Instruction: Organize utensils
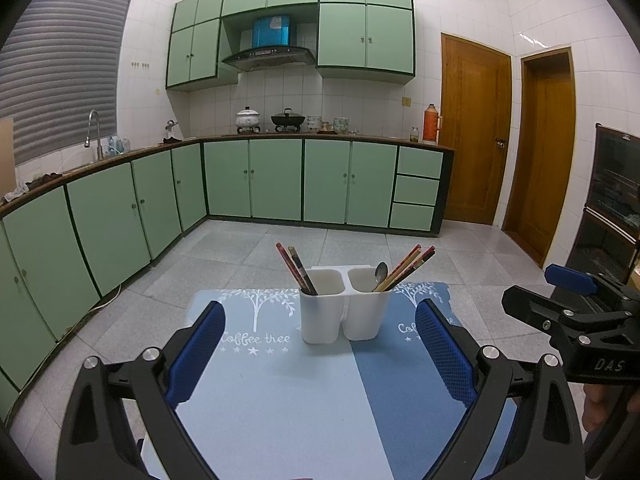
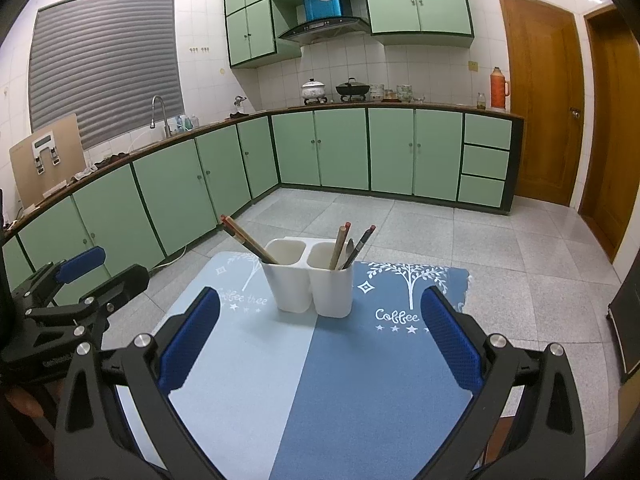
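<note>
A white two-compartment utensil holder (image 1: 344,308) (image 2: 310,284) stands on a blue two-tone mat (image 1: 288,392) (image 2: 320,384). Its left compartment holds chopsticks (image 1: 296,270) (image 2: 248,240). Its right compartment holds more chopsticks (image 1: 408,268) (image 2: 340,246) and a metal spoon (image 1: 380,274) (image 2: 349,250). My left gripper (image 1: 320,348) is open, well short of the holder, with nothing between its fingers. My right gripper (image 2: 320,332) is open too, also empty and short of the holder. Each gripper shows at the edge of the other's view.
The mat covers a small table over a grey tiled floor (image 1: 248,248). Green cabinets (image 1: 280,180) run along the far and left walls, wooden doors (image 1: 476,132) stand at the right, and a dark glass-fronted appliance (image 1: 612,200) is at the far right.
</note>
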`<state>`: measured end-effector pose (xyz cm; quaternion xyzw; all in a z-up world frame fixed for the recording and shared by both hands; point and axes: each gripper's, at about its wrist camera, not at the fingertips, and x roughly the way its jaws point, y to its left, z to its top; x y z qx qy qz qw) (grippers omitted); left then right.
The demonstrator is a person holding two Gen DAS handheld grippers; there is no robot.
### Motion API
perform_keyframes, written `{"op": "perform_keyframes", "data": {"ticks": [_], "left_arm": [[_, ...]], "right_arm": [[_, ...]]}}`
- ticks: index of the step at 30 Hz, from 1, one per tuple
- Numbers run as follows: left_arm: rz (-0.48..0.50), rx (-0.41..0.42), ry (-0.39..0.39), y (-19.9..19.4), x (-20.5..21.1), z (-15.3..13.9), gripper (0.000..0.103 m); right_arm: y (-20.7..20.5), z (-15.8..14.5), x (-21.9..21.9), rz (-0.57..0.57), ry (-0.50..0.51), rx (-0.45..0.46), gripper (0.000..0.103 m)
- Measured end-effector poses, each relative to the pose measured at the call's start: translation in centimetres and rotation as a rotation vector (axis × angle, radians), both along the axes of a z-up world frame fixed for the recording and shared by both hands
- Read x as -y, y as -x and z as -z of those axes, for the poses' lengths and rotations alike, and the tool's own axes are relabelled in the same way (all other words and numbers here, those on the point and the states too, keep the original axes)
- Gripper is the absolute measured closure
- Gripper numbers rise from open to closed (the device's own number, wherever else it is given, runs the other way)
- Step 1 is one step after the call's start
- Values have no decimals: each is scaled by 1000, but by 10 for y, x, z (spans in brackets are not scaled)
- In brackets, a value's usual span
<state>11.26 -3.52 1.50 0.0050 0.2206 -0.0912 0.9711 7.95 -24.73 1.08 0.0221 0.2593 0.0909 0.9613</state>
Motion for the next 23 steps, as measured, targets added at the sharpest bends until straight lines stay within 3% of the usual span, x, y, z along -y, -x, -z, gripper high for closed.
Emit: {"op": "perform_keyframes", "data": {"ticks": [23], "left_arm": [[-6, -13, 2, -2, -2, 1, 9]], "right_arm": [[-7, 7, 6, 4, -2, -10, 5]]}}
